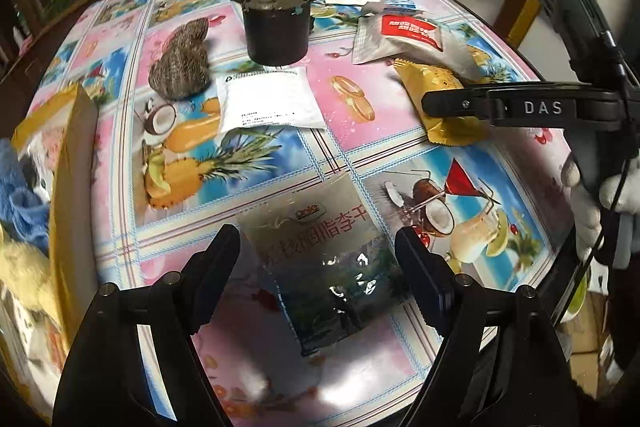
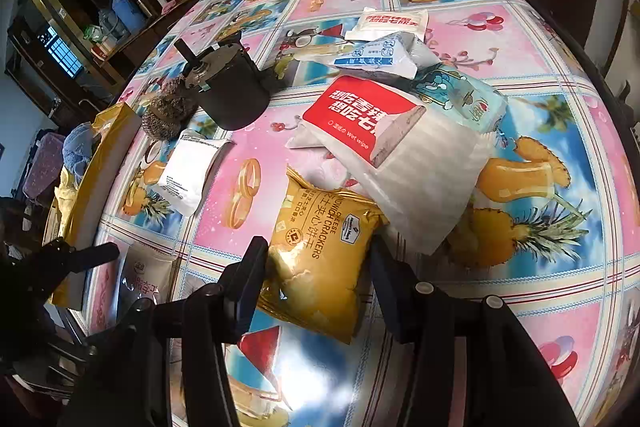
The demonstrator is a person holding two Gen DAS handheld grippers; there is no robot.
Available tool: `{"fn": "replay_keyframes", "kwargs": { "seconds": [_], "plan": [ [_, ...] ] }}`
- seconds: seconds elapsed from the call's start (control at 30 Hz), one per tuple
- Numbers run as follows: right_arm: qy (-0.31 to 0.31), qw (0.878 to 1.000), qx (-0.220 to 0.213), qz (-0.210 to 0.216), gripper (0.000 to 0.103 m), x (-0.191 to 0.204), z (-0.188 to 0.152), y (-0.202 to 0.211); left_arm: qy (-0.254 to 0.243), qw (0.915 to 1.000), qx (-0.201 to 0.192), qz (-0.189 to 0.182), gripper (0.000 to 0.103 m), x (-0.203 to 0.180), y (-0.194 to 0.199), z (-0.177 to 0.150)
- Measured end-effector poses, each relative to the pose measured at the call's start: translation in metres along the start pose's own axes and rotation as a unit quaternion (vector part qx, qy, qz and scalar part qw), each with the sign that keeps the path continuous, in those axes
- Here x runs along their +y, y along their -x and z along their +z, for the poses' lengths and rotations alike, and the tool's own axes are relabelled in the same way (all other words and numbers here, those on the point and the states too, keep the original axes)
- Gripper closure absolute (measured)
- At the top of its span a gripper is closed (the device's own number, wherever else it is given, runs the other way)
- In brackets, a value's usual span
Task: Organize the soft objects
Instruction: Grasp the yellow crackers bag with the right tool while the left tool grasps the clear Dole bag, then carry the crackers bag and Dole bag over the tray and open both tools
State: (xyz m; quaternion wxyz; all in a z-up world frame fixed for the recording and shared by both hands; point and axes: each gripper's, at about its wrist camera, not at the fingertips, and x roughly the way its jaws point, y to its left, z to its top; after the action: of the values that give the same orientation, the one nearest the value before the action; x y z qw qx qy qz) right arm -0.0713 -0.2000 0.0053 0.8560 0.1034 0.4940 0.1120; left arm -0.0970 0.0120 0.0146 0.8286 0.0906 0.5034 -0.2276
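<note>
We see the fruit-printed plastic tablecloth (image 2: 540, 39) bearing everything. The yellow cracker packet (image 2: 320, 251) lies nearest, its far corner under the large white-and-red wet-wipe pack (image 2: 384, 151). Left of that pack stands the dark cylindrical motor (image 2: 232, 95), with the flat white sachet (image 2: 188, 171) before it.

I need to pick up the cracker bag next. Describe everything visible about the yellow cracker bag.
The yellow cracker bag is a glossy, puffy foil packet with crimped ends, printed "cheese sandwich crackers" in dark letters beside Chinese text and a small dark logo. It lies flat on the fruit-patterned tablecloth, sealed and slightly creased. Its far corner is tucked under the white wet wipe pack. The right gripper straddles it, a finger at each long side; whether the pads press it is unclear.
</note>
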Motion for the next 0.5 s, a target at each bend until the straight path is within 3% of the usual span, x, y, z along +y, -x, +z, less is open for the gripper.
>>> {"fn": "replay_keyframes", "kwargs": {
  "seconds": [0.03,0.1,0.2,0.23,0.27,0.33,0.5],
  "plan": [
    [0.0,1.0,-0.001,-0.001,0.052,0.0,0.0,0.0,0.011,0.9999,0.0,0.006,0.023,-0.001,-0.004,-0.001],
    [0.002,1.0,-0.001,-0.003,0.052,0.001,0.0,0.0,0.009,0.9986,-0.009,0.051,0.02,-0.01,-0.01,-0.003],
    [0.001,1.0,-0.003,-0.005,0.052,0.002,-0.001,-0.001,0.018,0.9979,-0.031,0.054,0.02,-0.014,-0.012,-0.006],
    [0.0,1.0,-0.004,-0.004,0.052,0.002,-0.001,-0.001,0.017,0.9978,-0.036,0.052,0.033,-0.015,-0.011,-0.006],
    [-0.001,1.0,-0.004,-0.001,0.052,0.002,-0.002,0.0,0.017,0.9979,-0.043,0.046,0.04,-0.015,-0.008,-0.006],
    [0.0,1.0,-0.002,0.003,0.054,0.003,-0.004,0.001,0.032,0.9985,-0.041,0.015,0.044,-0.009,-0.003,-0.006],
    [0.0,1.0,-0.007,0.026,0.054,0.008,-0.01,0.007,0.097,0.9904,-0.063,-0.076,0.045,0.018,0.02,-0.012]
  ]
}}
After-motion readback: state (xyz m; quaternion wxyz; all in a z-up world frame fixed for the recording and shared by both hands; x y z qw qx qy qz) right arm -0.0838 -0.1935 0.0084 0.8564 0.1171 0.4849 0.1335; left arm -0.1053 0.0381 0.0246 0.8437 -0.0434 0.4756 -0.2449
